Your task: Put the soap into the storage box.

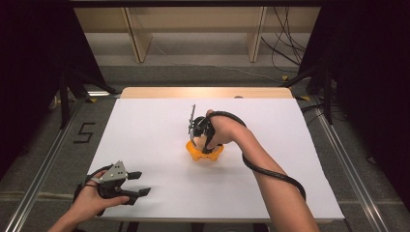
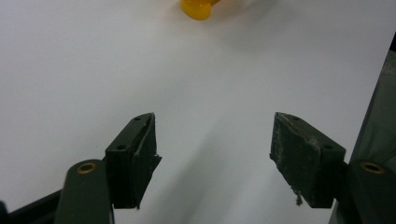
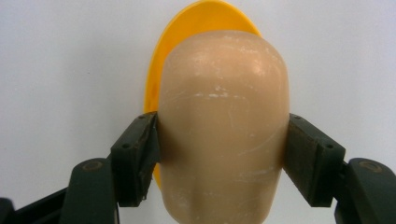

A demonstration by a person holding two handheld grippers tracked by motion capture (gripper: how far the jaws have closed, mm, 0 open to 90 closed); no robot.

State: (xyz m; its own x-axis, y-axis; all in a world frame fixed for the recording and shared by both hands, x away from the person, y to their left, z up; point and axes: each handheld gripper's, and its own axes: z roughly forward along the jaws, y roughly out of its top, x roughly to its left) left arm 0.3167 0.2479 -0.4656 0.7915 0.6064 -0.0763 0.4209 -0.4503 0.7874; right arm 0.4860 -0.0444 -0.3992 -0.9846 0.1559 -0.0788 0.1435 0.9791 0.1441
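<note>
One beige rounded object (image 3: 223, 126) sits squeezed between the two fingers (image 3: 133, 161) of the right gripper (image 1: 200, 129), both pads pressed to its sides. Just behind it, past the fingertips, lies one yellow dish (image 3: 161, 79) on the white counter (image 1: 154, 145). The left gripper (image 1: 126, 182) hovers at the counter's near edge, its two fingers (image 2: 133, 161) spread wide with nothing between them; the yellow dish shows well ahead of them.
</note>
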